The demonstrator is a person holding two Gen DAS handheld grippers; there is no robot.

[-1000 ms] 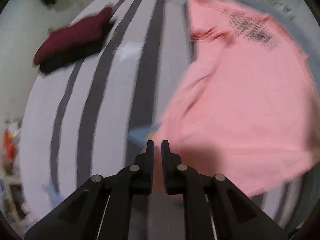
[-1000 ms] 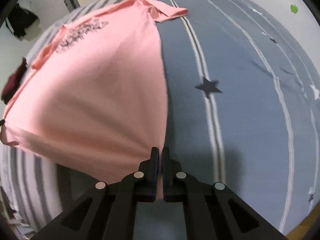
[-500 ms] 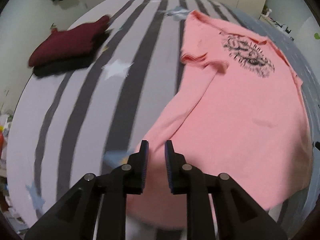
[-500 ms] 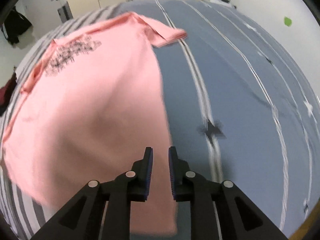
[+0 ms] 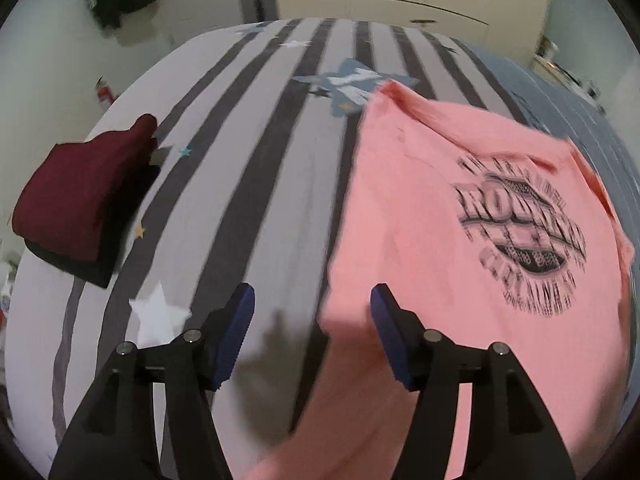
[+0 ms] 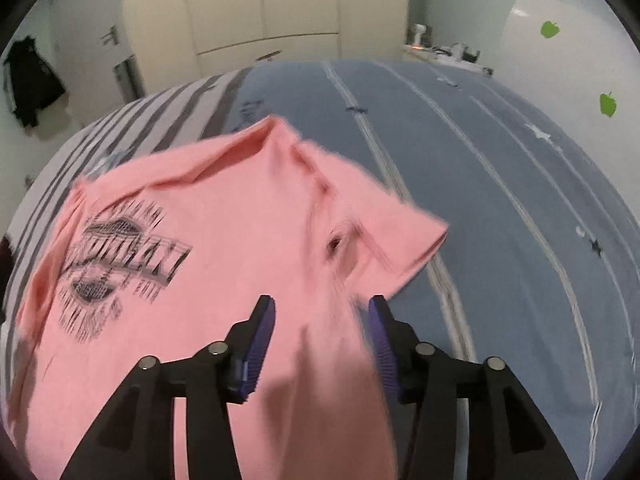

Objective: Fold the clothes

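Note:
A pink T-shirt (image 5: 440, 220) with a black print lies on the bed, collar at the far end. My left gripper (image 5: 312, 312) hovers over its near left edge. Its jaws are opening, and a loose, blurred fold of pink cloth hangs between them without being pinched. My right gripper (image 6: 322, 308) is above the same T-shirt (image 6: 220, 240), close to the right sleeve (image 6: 400, 240). Those jaws are opening too, with slack cloth between the blue pads (image 6: 264, 328). The cloth under both grippers is blurred.
A folded maroon garment (image 5: 80, 192) rests on a black one at the bed's left edge. The cover is grey-and-white striped (image 5: 248, 200) on the left and blue (image 6: 520, 220) on the right. Cream wardrobe doors (image 6: 260, 12) and a hanging dark garment (image 6: 32, 80) stand behind.
Both grippers were shut on the shirt's hem a second ago. They have travelled forward towards the print and collar, and their jaws have spread, letting the cloth go.

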